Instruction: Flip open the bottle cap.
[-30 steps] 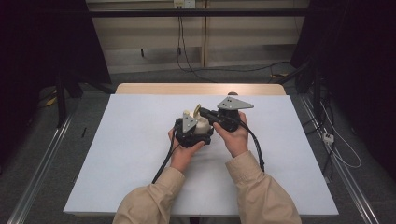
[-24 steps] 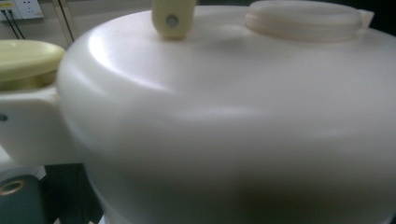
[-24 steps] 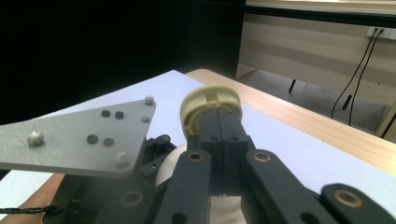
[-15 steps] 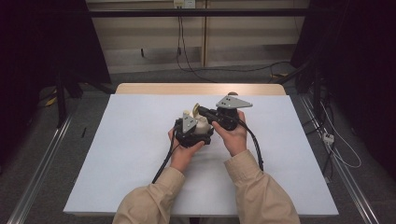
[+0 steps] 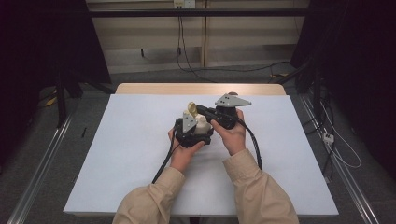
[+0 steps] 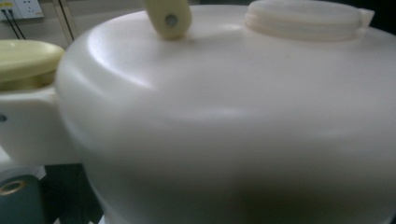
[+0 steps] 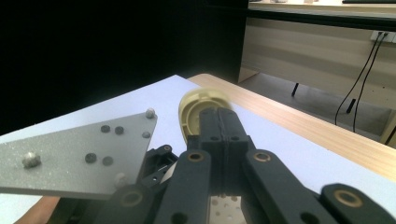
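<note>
The step in hand looks like lifting the yellow lid (image 5: 191,109) off a small cream pot (image 5: 201,125) held above the middle of the white desk (image 5: 116,154); doing it well means keeping the pot level and pulling the lid straight, without twisting; the left tool (image 5: 189,127) cradles the pot close against its camera, though whether its jaws clamp it I cannot tell; the right tool (image 7: 219,122) has its jaws pressed together on the lid's edge; both hands sit side by side, nearly touching, forearms reaching in from the near edge, the right hand (image 5: 231,133) slightly farther out.
</note>
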Demonstrator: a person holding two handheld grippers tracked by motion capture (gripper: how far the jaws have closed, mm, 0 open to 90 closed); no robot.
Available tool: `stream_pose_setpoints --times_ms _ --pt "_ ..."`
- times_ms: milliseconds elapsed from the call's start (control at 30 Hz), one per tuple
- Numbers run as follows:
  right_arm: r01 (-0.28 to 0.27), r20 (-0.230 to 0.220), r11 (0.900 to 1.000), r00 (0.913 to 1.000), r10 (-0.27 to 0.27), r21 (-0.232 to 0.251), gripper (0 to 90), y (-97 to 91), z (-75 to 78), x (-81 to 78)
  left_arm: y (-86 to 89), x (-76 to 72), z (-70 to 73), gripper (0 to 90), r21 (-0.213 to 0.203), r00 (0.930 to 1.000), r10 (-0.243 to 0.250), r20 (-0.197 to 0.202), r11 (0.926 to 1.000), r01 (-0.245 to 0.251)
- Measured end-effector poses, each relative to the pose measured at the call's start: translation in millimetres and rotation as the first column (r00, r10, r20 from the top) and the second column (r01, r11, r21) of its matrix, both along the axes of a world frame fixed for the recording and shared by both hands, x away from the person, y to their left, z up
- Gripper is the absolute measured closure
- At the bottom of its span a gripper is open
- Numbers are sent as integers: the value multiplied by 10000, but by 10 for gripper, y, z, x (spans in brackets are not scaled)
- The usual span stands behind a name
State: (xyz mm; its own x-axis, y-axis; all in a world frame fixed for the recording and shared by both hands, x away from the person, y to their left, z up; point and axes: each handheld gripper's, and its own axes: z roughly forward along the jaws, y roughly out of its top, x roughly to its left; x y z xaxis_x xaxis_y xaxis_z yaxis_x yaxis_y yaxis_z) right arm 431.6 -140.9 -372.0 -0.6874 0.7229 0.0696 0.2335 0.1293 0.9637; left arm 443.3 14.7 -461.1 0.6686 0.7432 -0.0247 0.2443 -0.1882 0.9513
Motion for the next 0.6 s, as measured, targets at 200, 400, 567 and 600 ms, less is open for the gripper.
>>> stream_pose_setpoints --times_ms 200,400,567,600 --pt "40 -51 10000 10000 -41 -57 900 -14 -6 9 0 0 0 51 1 10000 8 -3 10000 -8" --pt "43 -95 9999 9999 -44 -116 892 -77 -1 -8 10 4 3 50 14 10000 -21 -44 10000 21" --pt "88 -214 9999 9997 -89 -63 885 -163 -12 -61 18 6 5 48 5 9999 -75 -99 10000 75" --pt "131 -237 9999 9996 -132 -71 883 -180 -15 -72 20 6 6 48 11 9999 -84 -103 10000 84"
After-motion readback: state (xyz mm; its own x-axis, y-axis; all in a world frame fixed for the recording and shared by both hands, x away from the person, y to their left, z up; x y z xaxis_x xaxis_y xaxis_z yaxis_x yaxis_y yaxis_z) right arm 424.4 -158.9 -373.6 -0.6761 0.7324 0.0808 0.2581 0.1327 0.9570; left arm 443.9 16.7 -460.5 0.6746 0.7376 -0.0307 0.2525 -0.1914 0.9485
